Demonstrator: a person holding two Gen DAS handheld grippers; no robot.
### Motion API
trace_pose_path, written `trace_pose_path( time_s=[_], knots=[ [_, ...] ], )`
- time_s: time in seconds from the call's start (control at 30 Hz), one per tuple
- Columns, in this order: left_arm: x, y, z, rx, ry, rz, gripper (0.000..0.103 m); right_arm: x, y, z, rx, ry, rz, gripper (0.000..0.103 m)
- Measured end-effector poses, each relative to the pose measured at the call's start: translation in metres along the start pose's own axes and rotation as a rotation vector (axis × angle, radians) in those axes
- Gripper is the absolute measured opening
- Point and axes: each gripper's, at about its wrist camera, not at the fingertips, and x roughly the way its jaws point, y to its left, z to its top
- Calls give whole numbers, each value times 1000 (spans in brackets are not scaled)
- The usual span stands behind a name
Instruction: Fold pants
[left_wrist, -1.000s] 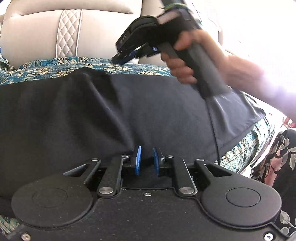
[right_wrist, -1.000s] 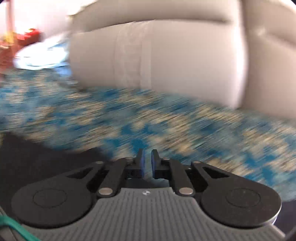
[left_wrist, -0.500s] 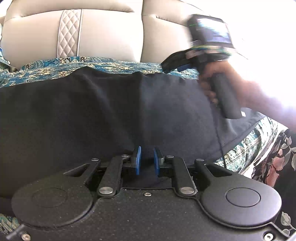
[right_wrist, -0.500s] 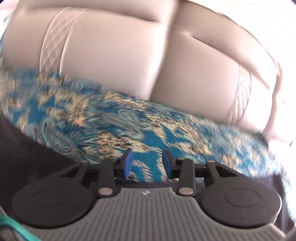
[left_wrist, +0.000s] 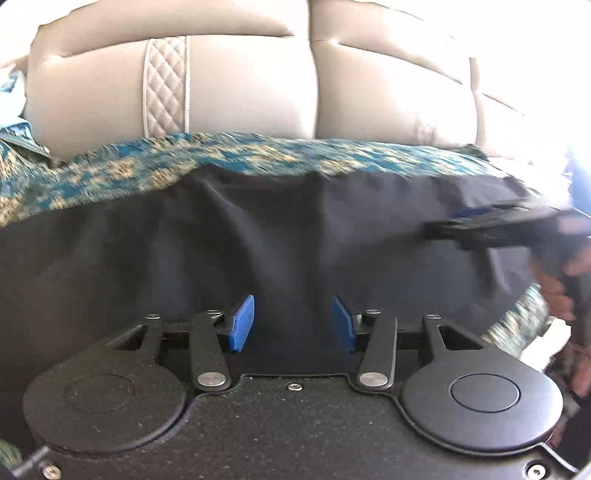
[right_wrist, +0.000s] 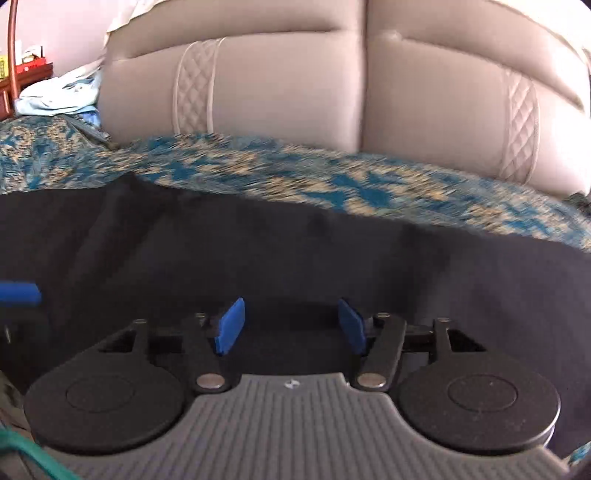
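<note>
Black pants lie spread flat on a blue and gold patterned cover over the sofa seat. My left gripper hangs low over their near edge. Its jaws are opening, and the blue pads stand apart without pressing on the cloth. In the right wrist view the pants fill the lower half. My right gripper is over them with its jaws opening and only flat fabric behind the gap. The left wrist view shows the right gripper blurred at the pants' right end, held by a hand.
A beige leather sofa backrest with quilted strips rises just behind the cover. Pale blue cloths lie heaped at the far left beside a red shelf. The left gripper's blue pad shows at the left edge.
The left jaws have spread from nearly shut to apart. The right gripper swung from above the pants' far edge down to their right end, and its jaws widened.
</note>
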Motion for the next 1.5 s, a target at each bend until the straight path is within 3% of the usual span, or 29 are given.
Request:
trace_pose_path(
  time_s=[0.13,0.3,0.47,0.6,0.73,0.87,0.97,1.07,1.13,1.3,1.5],
  knots=[
    [34,1,38,3,-16,23,30,7,-58,8,164,11,-77,76],
    [98,-15,82,30,6,91,27,12,-123,9,280,8,-249,76],
    [143,-11,104,-19,-8,198,29,14,-164,3,325,-15,-333,76],
    [154,1,111,-76,-11,244,29,16,-197,-2,359,-17,-424,81],
    [155,-4,105,-10,-35,272,29,5,-238,-15,458,-25,-522,82],
    [154,-6,103,-13,-43,274,29,-10,-275,-31,556,-34,-638,80],
    [154,-6,103,-21,-42,275,29,-36,-298,-45,718,-127,-647,77],
    [152,-6,106,-35,-30,280,30,-72,-312,-58,883,-282,-641,77],
    [147,-4,109,-56,-20,280,33,-91,-320,-66,950,-326,-641,78],
    [114,-6,99,-43,-42,238,39,-110,-335,-93,1056,-278,-629,78],
    [74,-1,71,-15,-38,246,41,-109,-344,-121,1123,-160,-520,77]
  ],
)
